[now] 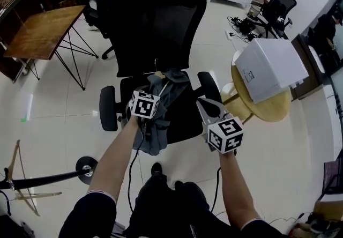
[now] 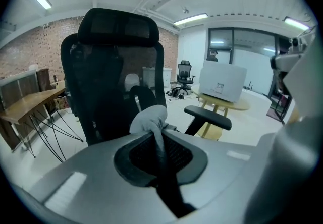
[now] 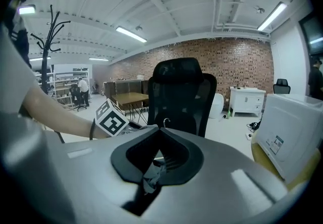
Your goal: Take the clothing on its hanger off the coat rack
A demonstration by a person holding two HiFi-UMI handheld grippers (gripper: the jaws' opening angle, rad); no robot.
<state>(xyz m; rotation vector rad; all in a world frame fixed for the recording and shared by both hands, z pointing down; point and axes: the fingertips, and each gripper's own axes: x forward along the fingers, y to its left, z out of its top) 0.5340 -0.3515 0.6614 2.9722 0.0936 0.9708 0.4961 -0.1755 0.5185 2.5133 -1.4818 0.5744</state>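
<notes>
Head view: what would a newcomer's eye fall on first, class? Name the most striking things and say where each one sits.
A large black office chair fills the centre, with a grey garment bunched over its seat. The left hand-held gripper is clamped on that fabric, just in front of the person. To the right, a white box sits on a round wooden table.

On the black office chair (image 1: 186, 116), grey clothing (image 1: 159, 127)

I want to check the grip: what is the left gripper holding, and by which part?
The left gripper is shut on the grey garment, pinching a bunched fold of its fabric, not the hanger.
</notes>
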